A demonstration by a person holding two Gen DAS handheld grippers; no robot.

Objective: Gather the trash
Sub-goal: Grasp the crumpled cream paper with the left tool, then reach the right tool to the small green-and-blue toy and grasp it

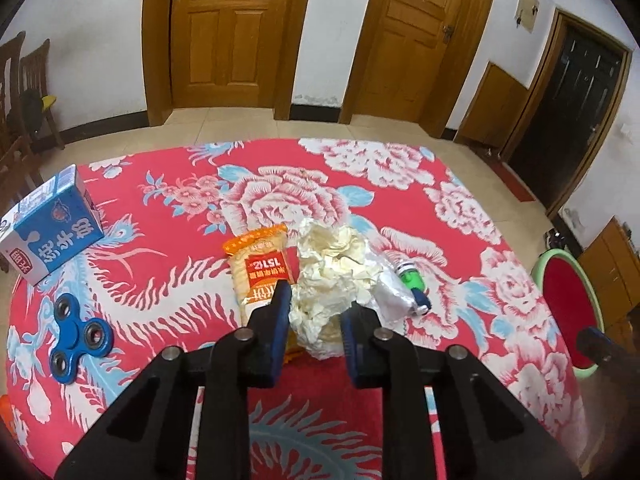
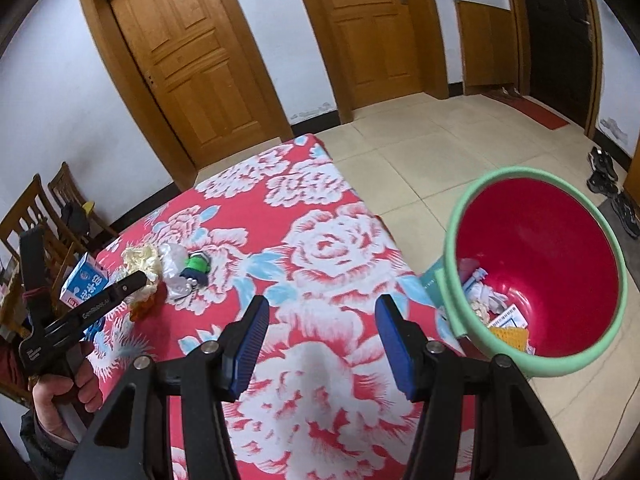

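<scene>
Left claw (image 1: 314,308) has its blue pads set either side of the crumpled cream paper wad (image 1: 334,264) — whether they actually pinch it is hard to tell from this angle. Just left of the wad lies an orange snack packet (image 1: 260,264); just right of it, clear plastic wrap (image 1: 390,292) and a green-capped item (image 1: 412,280). Farther left sit a blue fidget spinner (image 1: 78,338) and a milk carton (image 1: 50,226). Right claw (image 2: 318,336) hangs spread wide, holding nothing, over the floral tabletop (image 2: 332,240) — well right of the wad stands the red bin (image 2: 540,268).

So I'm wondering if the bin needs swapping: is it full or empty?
Neither: the bin holds only a few scraps of paper and packaging at its bottom; its red walls are mostly bare.
</scene>
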